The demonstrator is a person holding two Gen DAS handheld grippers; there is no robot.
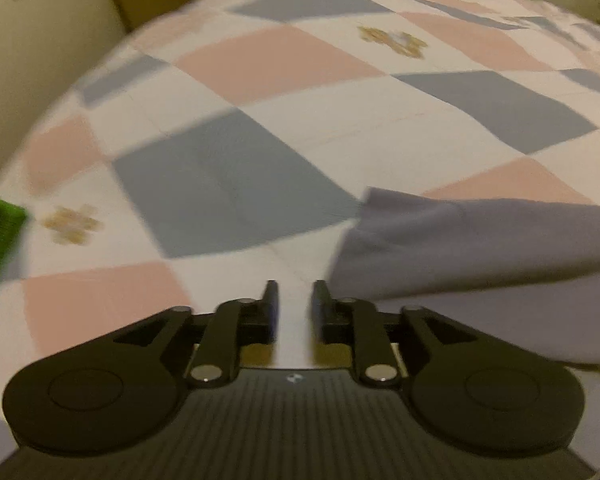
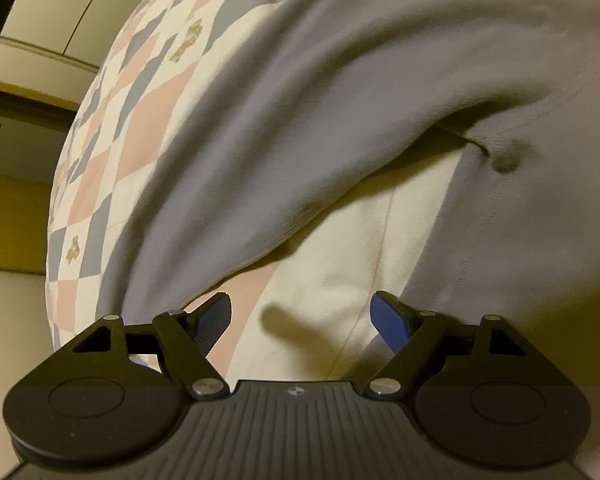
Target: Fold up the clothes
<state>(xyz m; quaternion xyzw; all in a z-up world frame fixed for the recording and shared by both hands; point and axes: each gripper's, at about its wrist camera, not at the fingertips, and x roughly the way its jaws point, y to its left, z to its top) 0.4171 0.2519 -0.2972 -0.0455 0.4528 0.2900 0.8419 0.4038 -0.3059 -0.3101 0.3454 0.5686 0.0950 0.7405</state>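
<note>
Right gripper (image 2: 300, 320) wide apart, empty, right at the grey garment (image 2: 300, 128) on the checked bedspread (image 2: 140, 136).
Garment's raised fold arched just ahead of it, running left to right; left gripper (image 1: 294, 300) narrowly apart, empty, garment edge just right of it. Right one nearer.

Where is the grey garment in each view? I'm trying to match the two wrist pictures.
Left wrist: the soft grey fabric garment lies at lower right, beside the tool.
Right wrist: it fills the centre and right, draped ahead of the tool.
Shared landmark: the pink, grey and white checked bed cover.
</note>
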